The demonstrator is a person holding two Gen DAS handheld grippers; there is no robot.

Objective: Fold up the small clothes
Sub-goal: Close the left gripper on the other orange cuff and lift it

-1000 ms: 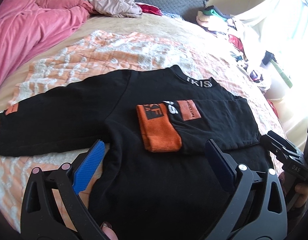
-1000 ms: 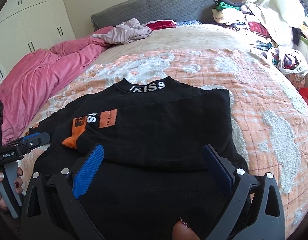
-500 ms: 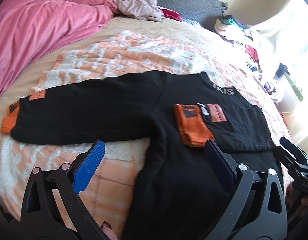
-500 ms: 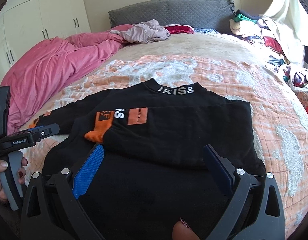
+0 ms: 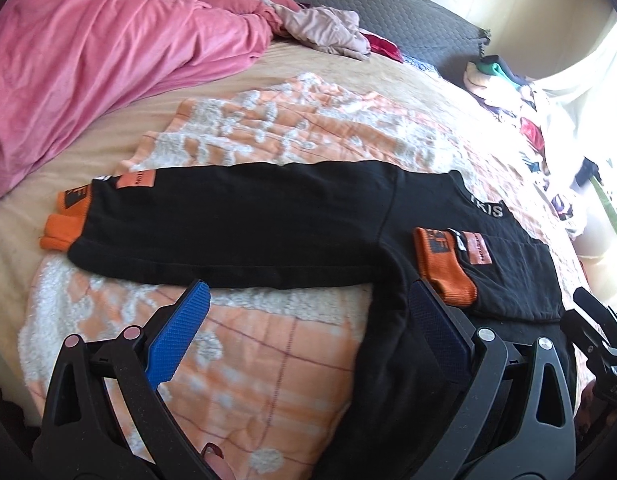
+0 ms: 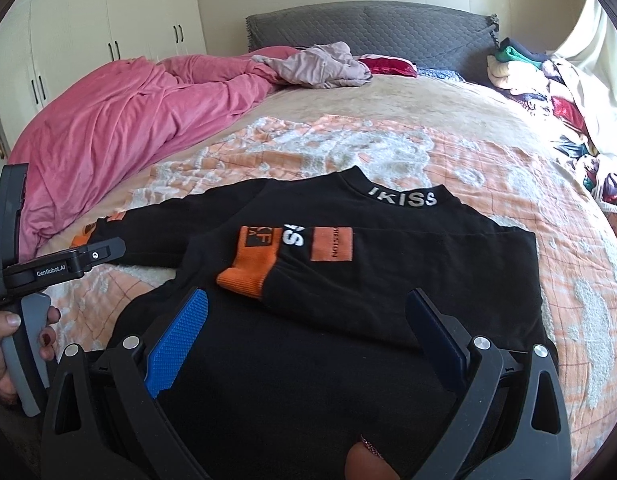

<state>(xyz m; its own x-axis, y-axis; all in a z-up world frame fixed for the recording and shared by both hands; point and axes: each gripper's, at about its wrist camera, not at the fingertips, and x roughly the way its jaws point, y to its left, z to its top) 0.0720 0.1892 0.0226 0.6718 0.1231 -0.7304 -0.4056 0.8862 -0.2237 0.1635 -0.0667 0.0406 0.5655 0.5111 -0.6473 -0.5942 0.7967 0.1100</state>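
Left gripper [image 5: 308, 312] is wide open with nothing in it, hovering just above the bed [image 5: 348, 60] near the black sweater [image 5: 248, 224]. The sweater lies flat on the orange patterned blanket [image 5: 268, 128]. Going left to right: the left sleeve [image 5: 228, 224] is stretched straight out, its orange cuff [image 5: 66, 220] at the far end; then the body; then the right sleeve [image 6: 408, 272], already folded across the chest. Right gripper [image 6: 308, 332] hangs open too, over the hem. The knit looks soft, light and floppy, so it'll sag when lifted. I'd say pinch the left sleeve by the cuff and swing it over.
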